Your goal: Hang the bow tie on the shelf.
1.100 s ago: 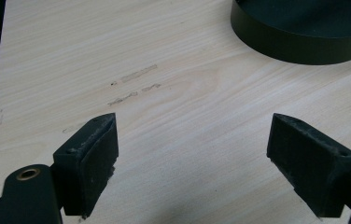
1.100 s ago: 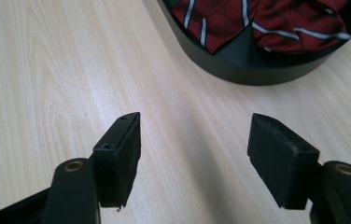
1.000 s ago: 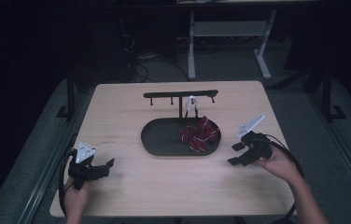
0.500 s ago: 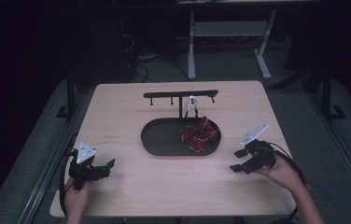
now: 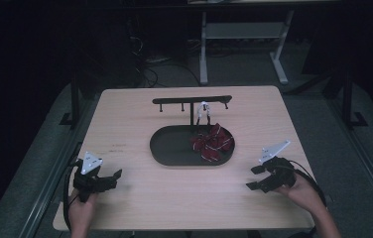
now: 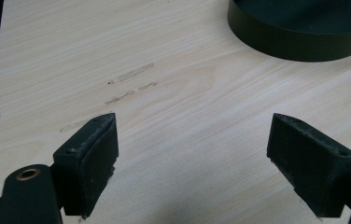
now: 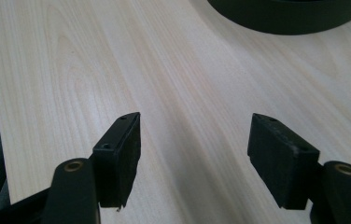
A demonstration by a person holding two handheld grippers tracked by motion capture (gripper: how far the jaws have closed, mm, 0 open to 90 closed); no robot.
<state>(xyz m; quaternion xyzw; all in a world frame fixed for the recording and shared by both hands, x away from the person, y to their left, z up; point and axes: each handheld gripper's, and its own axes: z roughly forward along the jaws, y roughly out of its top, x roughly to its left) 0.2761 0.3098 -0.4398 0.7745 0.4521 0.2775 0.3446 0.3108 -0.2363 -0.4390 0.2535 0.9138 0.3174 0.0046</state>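
Note:
A black oval tray [image 5: 169, 148] lies mid-table with a red and white bundle [image 5: 211, 143] in its right half. Behind it stands a black T-shaped rack [image 5: 192, 100] with pegs; a small white item [image 5: 204, 108] hangs from it. My left gripper [image 5: 112, 177] rests at the table's front left, open and empty, its jaws wide over bare wood [image 6: 192, 135]. My right gripper [image 5: 254, 177] sits at the front right, also open and empty [image 7: 194, 144]. The tray's rim [image 6: 299, 49] shows at the top of the left gripper view, and the tray's edge [image 7: 285, 23] tops the right gripper view.
The wooden table [image 5: 125, 119] has faint scuff marks [image 6: 131, 74] ahead of the left gripper. A white desk frame [image 5: 204, 49] and cables stand on the dark floor beyond the far edge. The person's hands [image 5: 308, 193] hold the grippers near the front edge.
The right gripper has drawn back from beside the tray toward the front right edge of the table and lowered. The left gripper has stayed put.

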